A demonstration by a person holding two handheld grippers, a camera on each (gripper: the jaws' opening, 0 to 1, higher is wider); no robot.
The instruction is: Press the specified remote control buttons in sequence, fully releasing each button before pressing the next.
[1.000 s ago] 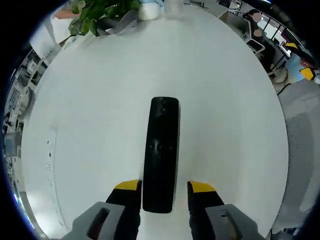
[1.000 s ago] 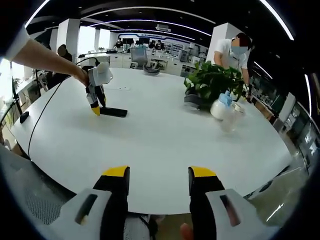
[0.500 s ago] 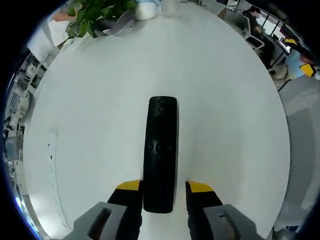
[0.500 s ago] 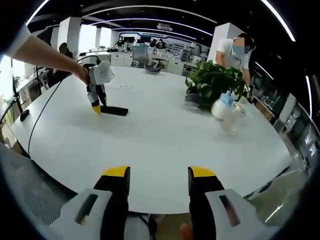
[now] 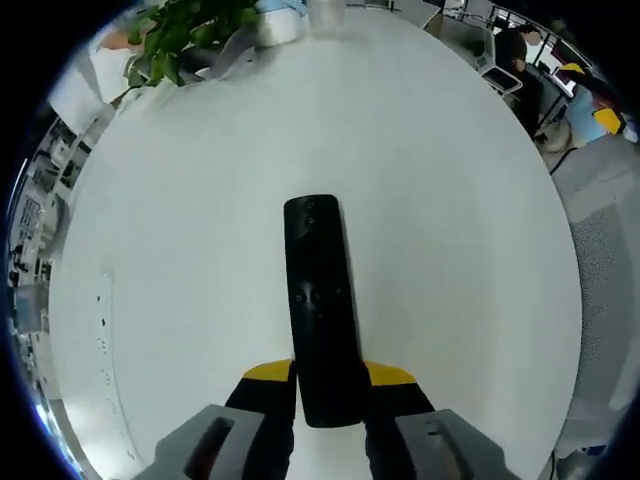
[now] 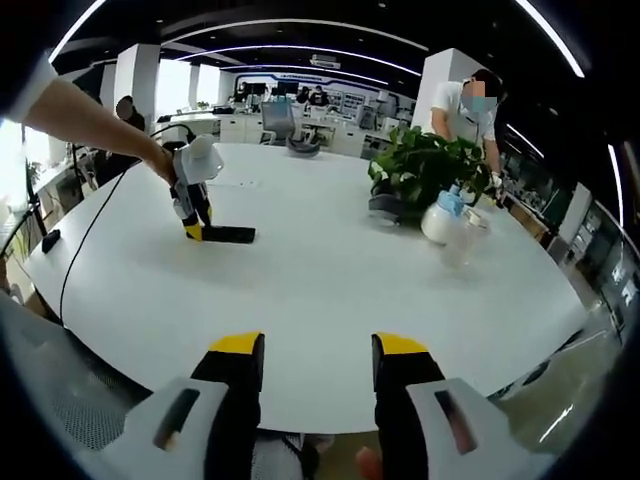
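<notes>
A long black remote control (image 5: 320, 305) lies flat on the white round table (image 5: 450, 200), its near end between the yellow-tipped jaws of my left gripper (image 5: 330, 375), which is shut on it. From the right gripper view, the same remote control (image 6: 228, 235) lies far off at the left of the table (image 6: 330, 290), with the left gripper (image 6: 193, 230) on its left end and a person's arm behind it. My right gripper (image 6: 308, 348) stands open over the table's near edge, nothing between its fingers.
A potted green plant (image 6: 425, 165) and a white bottle (image 6: 442, 215) stand at the right of the table, a person behind them. The plant (image 5: 180, 30) sits at the far edge in the left gripper view. Office chairs (image 6: 300, 135) stand beyond the table.
My left gripper's jaws have closed in onto the remote's near end, and the remote now lies slightly turned in the left gripper view. My right gripper has barely moved.
</notes>
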